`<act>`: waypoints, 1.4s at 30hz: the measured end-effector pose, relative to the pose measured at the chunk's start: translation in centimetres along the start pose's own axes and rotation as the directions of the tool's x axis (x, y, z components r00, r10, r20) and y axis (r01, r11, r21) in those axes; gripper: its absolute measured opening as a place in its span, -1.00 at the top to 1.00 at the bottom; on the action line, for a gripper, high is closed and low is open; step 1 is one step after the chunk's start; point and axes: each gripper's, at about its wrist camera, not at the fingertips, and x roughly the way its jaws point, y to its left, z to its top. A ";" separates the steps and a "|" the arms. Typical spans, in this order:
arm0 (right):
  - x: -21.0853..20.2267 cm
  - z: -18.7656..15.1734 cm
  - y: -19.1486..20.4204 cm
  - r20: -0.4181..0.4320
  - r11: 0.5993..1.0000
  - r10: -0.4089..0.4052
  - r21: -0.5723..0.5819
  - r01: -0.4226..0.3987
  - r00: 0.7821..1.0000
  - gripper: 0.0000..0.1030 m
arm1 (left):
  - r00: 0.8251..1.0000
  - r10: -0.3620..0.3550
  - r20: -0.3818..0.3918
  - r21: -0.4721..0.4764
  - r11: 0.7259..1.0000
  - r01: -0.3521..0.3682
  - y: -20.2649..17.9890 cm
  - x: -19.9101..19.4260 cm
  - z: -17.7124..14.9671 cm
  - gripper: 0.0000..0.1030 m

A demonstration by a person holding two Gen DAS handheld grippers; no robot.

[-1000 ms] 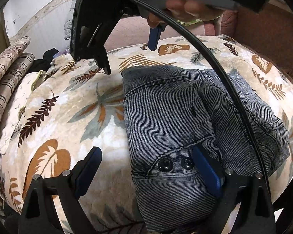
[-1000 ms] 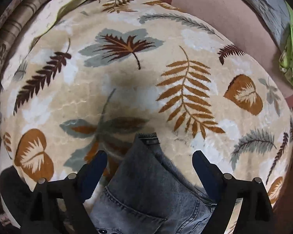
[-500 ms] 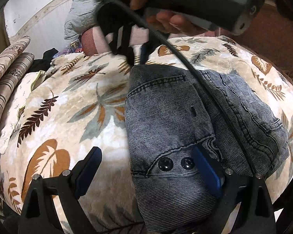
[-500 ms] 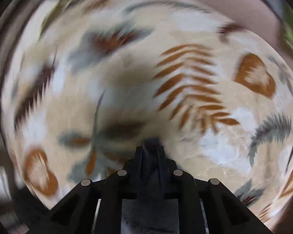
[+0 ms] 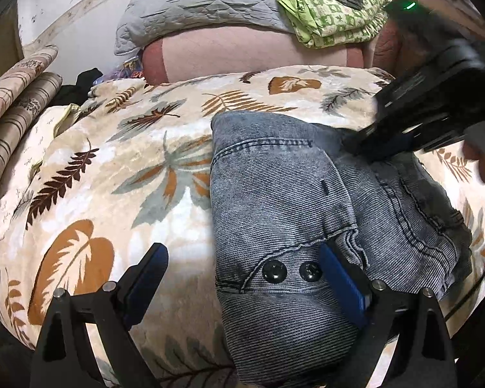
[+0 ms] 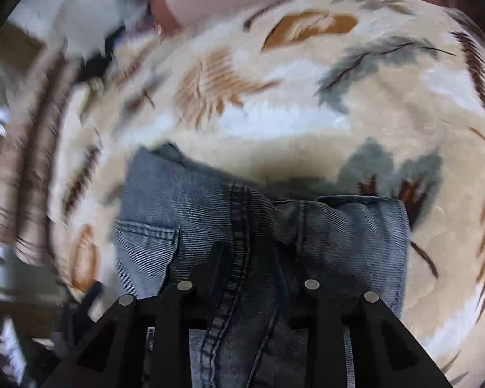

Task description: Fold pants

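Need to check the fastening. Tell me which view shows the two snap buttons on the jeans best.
The left wrist view: both snap buttons sit sharp and unobstructed on the folded jeans. The right wrist view shows only blurred denim and seams, with no buttons visible.

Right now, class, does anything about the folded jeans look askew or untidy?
Yes. The jeans form an uneven bundle on the leaf-print blanket: the right-hand layers bunch and stick out past the top flap. The right gripper is pinching a seam there.
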 end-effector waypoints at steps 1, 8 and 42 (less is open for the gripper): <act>-1.1 -0.2 0.3 0.028 1.000 -0.017 -0.009 0.018 0.999 0.35 | 1.000 0.001 -0.005 -0.003 1.000 -0.001 0.0 0.0 0.1 -0.84; -7.0 -5.5 1.0 0.197 0.997 -0.021 -0.064 0.035 0.980 0.22 | 1.000 0.010 -0.019 -0.018 1.000 -0.010 0.1 0.1 0.2 -0.87; -6.6 -7.4 -10.8 0.177 0.907 0.324 0.223 -0.358 0.929 -0.60 | 0.909 -0.391 -0.144 -0.501 0.821 0.273 8.6 3.5 3.5 -0.91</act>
